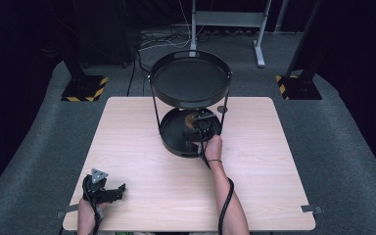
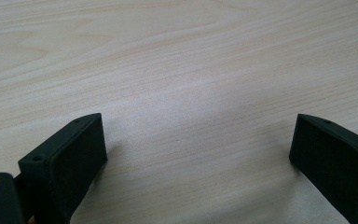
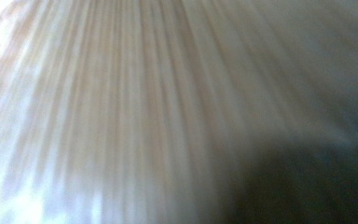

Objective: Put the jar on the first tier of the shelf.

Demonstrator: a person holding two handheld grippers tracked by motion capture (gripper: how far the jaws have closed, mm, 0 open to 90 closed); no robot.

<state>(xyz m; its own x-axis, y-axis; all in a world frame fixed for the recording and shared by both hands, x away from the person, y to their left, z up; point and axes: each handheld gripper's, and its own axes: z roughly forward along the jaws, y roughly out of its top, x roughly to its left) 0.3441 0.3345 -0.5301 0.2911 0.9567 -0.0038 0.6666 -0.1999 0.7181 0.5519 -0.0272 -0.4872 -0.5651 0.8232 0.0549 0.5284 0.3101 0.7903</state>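
A black two-tier stand sits at the table's far middle, with its upper tray [image 1: 191, 81] bare. My right gripper [image 1: 203, 122] reaches into the lower tray [image 1: 169, 134], right by a small brown thing [image 1: 192, 120] that lies there. Whether its jaws touch that thing is hidden in the dark tray. The right gripper view is blurred: a pale streaked surface [image 3: 121, 102] with a dark patch at lower right. My left gripper [image 1: 120, 189] rests near the table's front left corner. In its own view my left gripper [image 2: 198, 140] is open over bare wood.
The light wooden table [image 1: 137, 127] has a small grey disc [image 1: 222, 109] lying just right of the stand. Beyond the table are grey carpet, two posts with yellow-black striped bases [image 1: 84, 88], and a metal frame [image 1: 227, 19].
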